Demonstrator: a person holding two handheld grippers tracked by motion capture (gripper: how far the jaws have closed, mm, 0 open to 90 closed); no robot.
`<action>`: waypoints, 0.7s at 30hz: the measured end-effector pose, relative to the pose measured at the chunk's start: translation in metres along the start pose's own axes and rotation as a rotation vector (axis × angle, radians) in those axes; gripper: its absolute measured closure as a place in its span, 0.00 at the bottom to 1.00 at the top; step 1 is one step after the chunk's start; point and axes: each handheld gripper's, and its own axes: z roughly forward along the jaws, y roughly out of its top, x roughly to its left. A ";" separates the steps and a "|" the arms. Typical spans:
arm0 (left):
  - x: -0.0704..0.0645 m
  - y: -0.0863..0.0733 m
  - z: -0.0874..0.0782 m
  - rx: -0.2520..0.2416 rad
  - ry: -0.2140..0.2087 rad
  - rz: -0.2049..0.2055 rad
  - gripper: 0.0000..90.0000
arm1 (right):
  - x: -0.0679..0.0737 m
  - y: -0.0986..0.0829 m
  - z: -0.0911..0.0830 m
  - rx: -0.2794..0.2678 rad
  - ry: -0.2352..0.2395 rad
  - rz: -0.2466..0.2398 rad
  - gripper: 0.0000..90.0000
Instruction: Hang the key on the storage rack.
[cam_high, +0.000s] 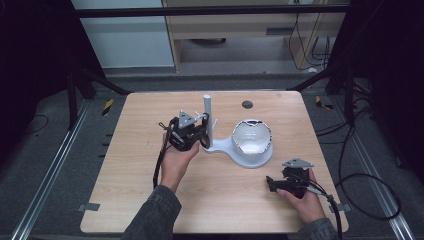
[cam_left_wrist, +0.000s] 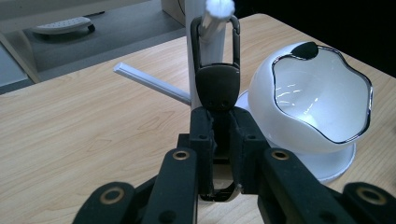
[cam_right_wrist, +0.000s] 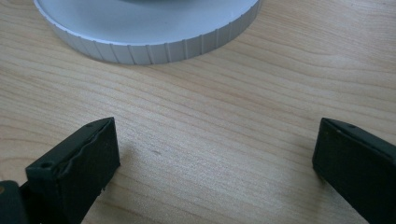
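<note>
black two-jaw tools (cam_high: 200, 134) with brass-ringed screws, grey three-cornered plates, trailing black cables; dark grey sleeves (cam_high: 155, 217)

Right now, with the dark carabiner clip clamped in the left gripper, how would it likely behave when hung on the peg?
The carabiner clip looks like rigid metal, so it probably keeps its shape in the left gripper. Its loop already rings the white peg, so it would likely swing rather than fall. Its smooth finish may slip.
</note>
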 end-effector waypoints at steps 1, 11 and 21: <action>0.000 0.000 0.000 0.000 0.000 -0.001 0.89 | 0.000 0.000 0.000 0.000 0.000 0.000 0.01; -0.002 0.002 -0.007 -0.010 0.002 0.020 0.85 | 0.001 0.000 0.000 0.002 0.005 -0.002 0.01; 0.001 0.003 -0.016 -0.026 0.022 0.010 0.71 | 0.001 0.000 0.000 0.000 0.002 -0.004 0.01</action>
